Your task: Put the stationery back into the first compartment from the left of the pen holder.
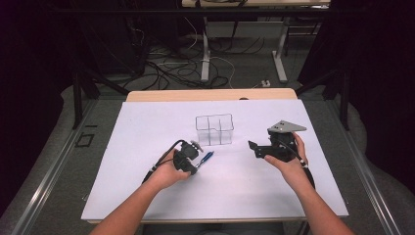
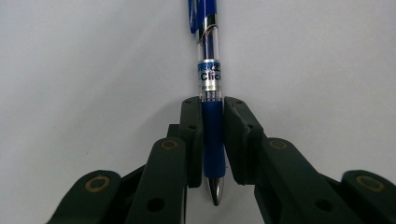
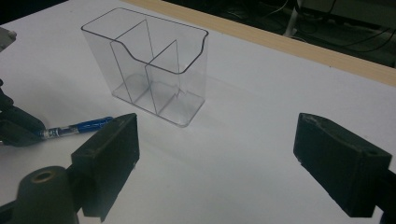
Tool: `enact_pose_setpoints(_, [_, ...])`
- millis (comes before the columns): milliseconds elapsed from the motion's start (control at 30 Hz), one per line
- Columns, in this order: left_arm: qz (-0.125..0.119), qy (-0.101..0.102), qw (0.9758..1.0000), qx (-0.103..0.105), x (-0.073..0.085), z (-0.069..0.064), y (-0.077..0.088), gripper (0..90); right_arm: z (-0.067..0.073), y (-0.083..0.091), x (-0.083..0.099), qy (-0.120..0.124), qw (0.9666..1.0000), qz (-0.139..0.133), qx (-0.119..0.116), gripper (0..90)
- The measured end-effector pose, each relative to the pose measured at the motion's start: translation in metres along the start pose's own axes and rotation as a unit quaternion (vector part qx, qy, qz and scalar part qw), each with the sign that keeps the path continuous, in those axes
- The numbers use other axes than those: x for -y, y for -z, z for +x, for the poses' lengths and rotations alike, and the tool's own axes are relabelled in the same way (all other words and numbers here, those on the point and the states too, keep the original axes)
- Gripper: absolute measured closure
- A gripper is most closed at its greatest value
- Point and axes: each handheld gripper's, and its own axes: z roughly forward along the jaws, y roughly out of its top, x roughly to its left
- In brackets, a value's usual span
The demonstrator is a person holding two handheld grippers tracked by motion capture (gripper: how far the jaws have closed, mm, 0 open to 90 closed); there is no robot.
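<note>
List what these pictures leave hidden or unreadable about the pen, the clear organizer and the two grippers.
- Pen: its cap end is cut off by the top edge of the left gripper view; the label reads only partly as "Click".
- Pen in the high view: too small to make out, its grip end hidden by the left gripper.
- Clear organizer: its see-through walls make the compartment count uncertain.
- Right gripper: the bottom edge of its own view cuts off its jaws.

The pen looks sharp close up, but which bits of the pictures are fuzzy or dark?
Left gripper view: the pen is crisp, with glare on its clear barrel. Right gripper view: the clear box is sharp, the near jaws slightly soft. High view: the white table is bright, the room behind dim.
</note>
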Motion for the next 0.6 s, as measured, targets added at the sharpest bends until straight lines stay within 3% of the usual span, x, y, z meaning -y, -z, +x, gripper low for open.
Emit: enact_pose_setpoints(600, [0.007, 0.018, 0.9998, 0.003, -0.0019, 0.0017, 0.0017, 79.5, 0.0025, -0.0009, -0.0003, 0.006, 1.0000, 0.001, -0.002, 14.1])
